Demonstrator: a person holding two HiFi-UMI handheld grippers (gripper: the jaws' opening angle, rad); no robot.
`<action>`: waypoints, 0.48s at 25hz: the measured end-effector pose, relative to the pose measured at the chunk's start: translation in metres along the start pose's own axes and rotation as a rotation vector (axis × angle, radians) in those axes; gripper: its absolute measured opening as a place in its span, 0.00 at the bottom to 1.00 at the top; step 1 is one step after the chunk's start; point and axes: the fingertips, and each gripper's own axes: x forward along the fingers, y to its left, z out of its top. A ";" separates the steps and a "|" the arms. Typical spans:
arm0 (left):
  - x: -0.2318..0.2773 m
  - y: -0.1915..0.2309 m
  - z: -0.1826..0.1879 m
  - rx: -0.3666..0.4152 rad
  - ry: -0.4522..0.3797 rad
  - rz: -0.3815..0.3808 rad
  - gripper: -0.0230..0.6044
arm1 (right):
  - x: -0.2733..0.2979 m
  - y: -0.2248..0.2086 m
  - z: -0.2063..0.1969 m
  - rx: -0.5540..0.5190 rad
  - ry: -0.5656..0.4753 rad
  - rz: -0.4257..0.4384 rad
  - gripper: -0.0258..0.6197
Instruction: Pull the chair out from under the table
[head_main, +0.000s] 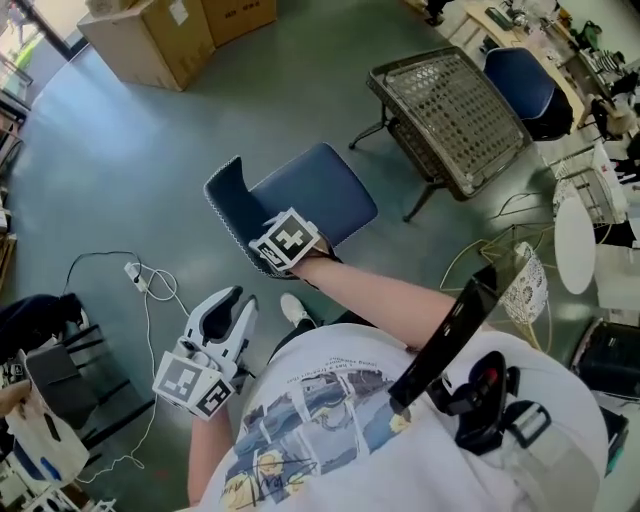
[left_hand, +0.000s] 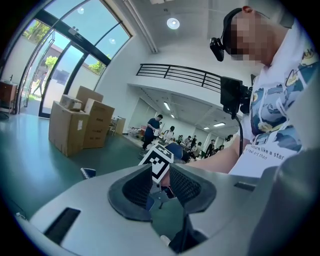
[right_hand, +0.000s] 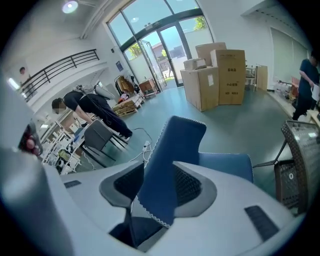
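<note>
The blue chair's seat (head_main: 310, 190) stands out on the floor, apart from the mesh-topped metal table (head_main: 455, 115) behind it to the right. Its curved backrest (head_main: 228, 200) faces me. My right gripper (head_main: 268, 240) is at the backrest's top edge. In the right gripper view the backrest (right_hand: 172, 150) rises between the jaws of the right gripper (right_hand: 159, 185), with a gap beside the left pad, so the jaws stand open around it. My left gripper (head_main: 225, 305) hangs low at my left side, away from the chair. The left gripper (left_hand: 161, 187) is open with nothing between its pads.
Cardboard boxes (head_main: 150, 40) stand at the far left. A power strip with a white cable (head_main: 140, 280) lies on the floor left of the chair. A dark chair (head_main: 60, 370) is at the near left. A second blue chair (head_main: 525, 80) stands behind the mesh table.
</note>
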 end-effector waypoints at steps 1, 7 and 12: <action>0.006 -0.005 0.002 0.006 -0.002 -0.008 0.18 | -0.012 -0.001 -0.003 -0.019 -0.007 0.006 0.32; 0.042 -0.042 0.011 0.022 -0.014 -0.036 0.18 | -0.084 -0.007 -0.025 -0.120 -0.073 0.060 0.27; 0.065 -0.074 0.014 0.032 -0.001 -0.045 0.18 | -0.144 -0.005 -0.046 -0.262 -0.155 0.071 0.11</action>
